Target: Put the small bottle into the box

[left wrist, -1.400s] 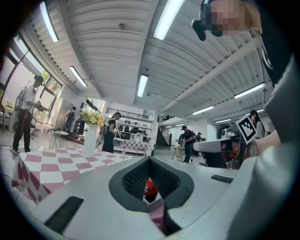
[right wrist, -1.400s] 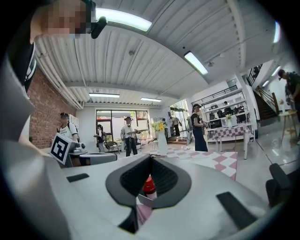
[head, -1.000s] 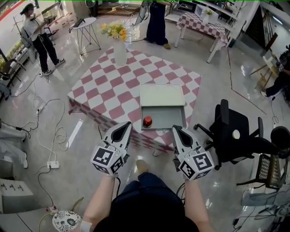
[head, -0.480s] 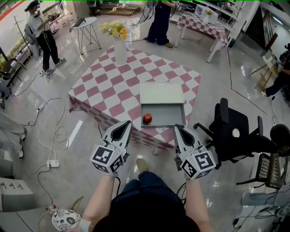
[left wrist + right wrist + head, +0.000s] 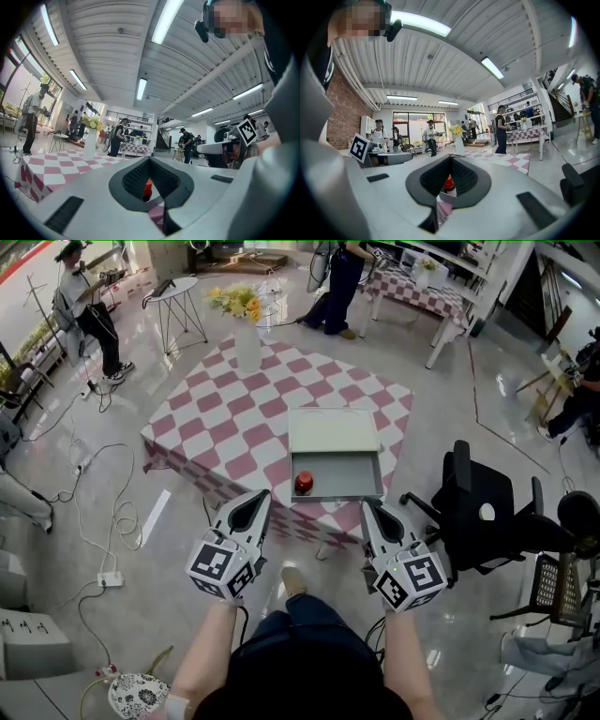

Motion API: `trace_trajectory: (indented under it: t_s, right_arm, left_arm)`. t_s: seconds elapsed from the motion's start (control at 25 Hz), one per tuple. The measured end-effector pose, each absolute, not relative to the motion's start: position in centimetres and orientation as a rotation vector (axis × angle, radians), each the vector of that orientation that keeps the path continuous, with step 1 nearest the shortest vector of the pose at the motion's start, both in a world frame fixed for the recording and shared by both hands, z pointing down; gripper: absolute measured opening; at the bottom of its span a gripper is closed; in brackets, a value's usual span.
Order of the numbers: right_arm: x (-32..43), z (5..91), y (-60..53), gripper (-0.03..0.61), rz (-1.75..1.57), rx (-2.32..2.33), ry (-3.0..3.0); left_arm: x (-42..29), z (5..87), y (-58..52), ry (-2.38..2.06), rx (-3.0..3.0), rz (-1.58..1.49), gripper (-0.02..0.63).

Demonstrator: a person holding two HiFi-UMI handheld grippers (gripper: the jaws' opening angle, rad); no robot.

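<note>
The left hand-held gripper (image 5: 254, 500) and right hand-held gripper (image 5: 368, 508) are closed and empty. The small bottle (image 5: 304, 484) sits in the box (image 5: 380, 474), with a vase (image 5: 247, 348) at its 11 o'clock and a chair (image 5: 483, 512) at 4.

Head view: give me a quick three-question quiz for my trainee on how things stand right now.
1. True or false: the small red bottle lies inside the open box.
2. Choose one: the vase of flowers stands A) inside the box, B) near the far corner of the checked table, C) on the floor.
3. Fill the gap: the left gripper and the right gripper are held short of the table, each with its jaws ____ and nothing between them.

Key: 1 true; 2 B; 3 shut.
</note>
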State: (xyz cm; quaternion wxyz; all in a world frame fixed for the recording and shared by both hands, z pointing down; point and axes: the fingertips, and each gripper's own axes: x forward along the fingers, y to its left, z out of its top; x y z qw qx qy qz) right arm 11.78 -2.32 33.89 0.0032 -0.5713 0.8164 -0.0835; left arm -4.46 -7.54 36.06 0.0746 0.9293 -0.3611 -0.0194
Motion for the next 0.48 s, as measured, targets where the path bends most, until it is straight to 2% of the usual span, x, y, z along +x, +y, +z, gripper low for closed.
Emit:
trace_trajectory:
  t_s: [0.48]
  right_arm:
    - [11.66,33.74,-1.47,0.003,-0.252,-1.791,2.551]
  left_arm:
    - [-4.3,35.76,-6.89,-1.076,2.797,-0.067,0.009]
